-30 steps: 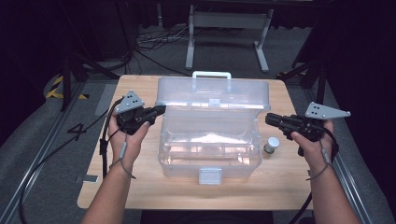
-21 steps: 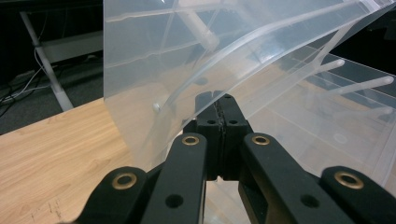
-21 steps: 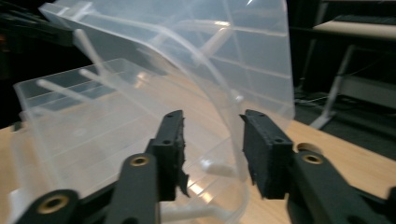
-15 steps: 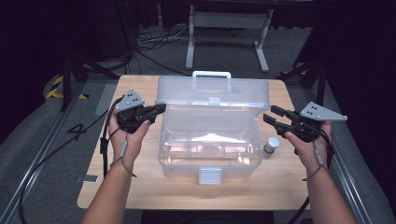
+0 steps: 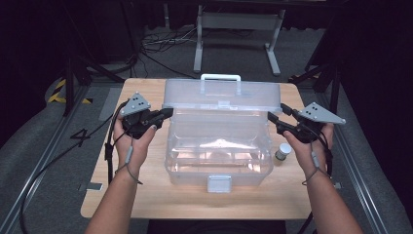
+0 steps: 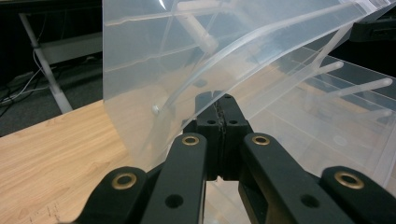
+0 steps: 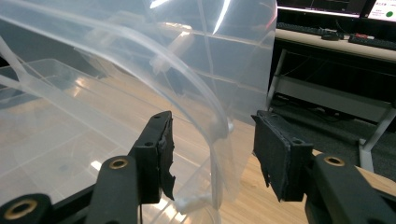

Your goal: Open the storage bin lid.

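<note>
A clear plastic toolbox [image 5: 219, 146] stands open mid-table, its lid [image 5: 221, 95] raised at the back. My left gripper [image 5: 168, 113] is at the box's left side, jaws shut together. In the left gripper view its tips [image 6: 219, 100] touch the lid's curved side edge [image 6: 187, 56], and I cannot see anything pinched between them. My right gripper [image 5: 277, 111] is at the box's right side. Its jaws have just been opening. In the right gripper view they [image 7: 212, 123] straddle the lid's side wall [image 7: 196, 51] without pressing it.
A small jar with a white cap [image 5: 283, 151] stands on the wooden table [image 5: 146, 195] just right of the box, below my right hand. The box's white handle [image 5: 220, 77] and front latch [image 5: 218, 183] show. Metal stands and cables lie beyond the table's far edge.
The right gripper's jaws have spread apart and it has moved left toward the box, so the lid's side wall now lies between them. The left gripper has stayed put.
</note>
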The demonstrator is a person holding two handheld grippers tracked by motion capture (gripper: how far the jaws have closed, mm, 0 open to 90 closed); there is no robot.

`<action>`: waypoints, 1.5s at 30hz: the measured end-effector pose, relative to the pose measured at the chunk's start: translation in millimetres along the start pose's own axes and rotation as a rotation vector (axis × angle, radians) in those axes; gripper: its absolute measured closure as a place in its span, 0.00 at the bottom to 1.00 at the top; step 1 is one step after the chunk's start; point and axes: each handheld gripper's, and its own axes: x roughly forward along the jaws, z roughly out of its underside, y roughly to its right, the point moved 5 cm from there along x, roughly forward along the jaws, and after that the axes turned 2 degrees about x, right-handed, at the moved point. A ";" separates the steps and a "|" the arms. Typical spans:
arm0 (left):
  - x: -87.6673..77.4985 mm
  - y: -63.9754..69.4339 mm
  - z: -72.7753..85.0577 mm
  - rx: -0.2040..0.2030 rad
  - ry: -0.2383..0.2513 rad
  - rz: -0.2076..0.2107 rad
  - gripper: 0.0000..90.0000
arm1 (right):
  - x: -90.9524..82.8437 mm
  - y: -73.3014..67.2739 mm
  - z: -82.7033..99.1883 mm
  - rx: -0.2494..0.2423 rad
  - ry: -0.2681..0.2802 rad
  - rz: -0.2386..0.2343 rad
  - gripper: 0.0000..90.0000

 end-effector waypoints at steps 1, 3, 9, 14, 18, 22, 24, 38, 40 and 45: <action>0.1 0.1 0.1 0.001 0.001 -0.001 0.99 | 1.2 -0.4 -0.5 0.003 0.004 0.003 0.54; 0.1 0.2 0.1 0.002 0.001 -0.001 0.99 | 3.4 -1.0 -1.5 0.010 0.007 0.012 0.54; 0.6 2.2 0.5 -0.003 0.002 0.004 0.99 | 7.6 -0.4 -5.6 0.013 0.027 0.081 0.54; 1.1 3.1 0.9 0.001 -0.003 0.003 0.99 | 8.6 0.6 -6.4 0.017 0.034 0.100 0.54; 1.8 3.3 1.4 -0.005 0.002 0.006 0.98 | 9.7 0.8 -5.8 0.007 0.026 0.111 0.56; 1.8 3.2 1.7 -0.002 0.000 0.004 0.98 | 11.9 1.5 -6.9 0.011 0.031 0.131 0.57; 1.8 3.3 1.7 -0.001 -0.001 0.004 0.98 | 12.5 1.8 -7.2 0.011 0.034 0.137 0.58; 1.8 3.1 11.0 -0.001 -0.132 0.011 0.82 | 19.1 0.4 -12.9 -0.001 0.061 0.192 0.76; -1.3 2.0 12.5 -0.008 -0.132 0.018 0.76 | 20.6 0.9 -14.3 0.008 0.064 0.205 0.77; -9.7 -4.1 17.2 -0.011 -0.141 -0.006 0.65 | 25.1 3.5 -17.7 0.017 0.064 0.216 0.78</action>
